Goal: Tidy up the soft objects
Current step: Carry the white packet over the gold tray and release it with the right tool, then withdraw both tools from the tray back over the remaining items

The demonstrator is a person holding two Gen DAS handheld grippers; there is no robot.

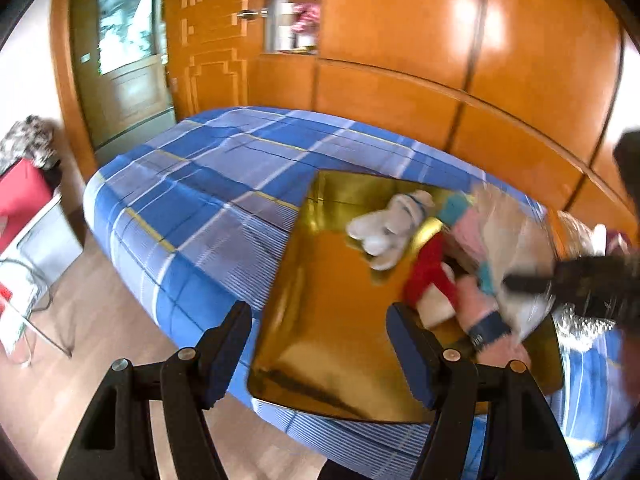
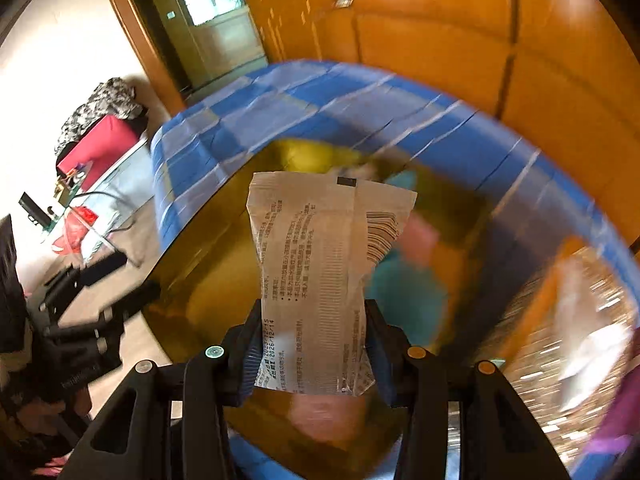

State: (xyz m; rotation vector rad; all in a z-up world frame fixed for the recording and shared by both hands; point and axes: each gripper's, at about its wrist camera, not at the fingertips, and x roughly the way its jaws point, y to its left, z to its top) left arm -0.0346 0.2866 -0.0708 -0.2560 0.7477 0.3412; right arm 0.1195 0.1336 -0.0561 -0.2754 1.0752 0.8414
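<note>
Packet stood clamped between the right gripper jaws at frame centre. Left gripper jaws stood apart, empty, lower frame. Beyond them, plush toys lay on the gold tray, centre right.

Bed covered with blue plaid sheet. Glossy orange wooden wardrobe seen behind bed. Wooden door with pale inlay and metal handle found left of wardrobe. Red box placed by white wall at far left, patterned grey bundle laid on top. Light wood floor seen below bed edge.
</note>
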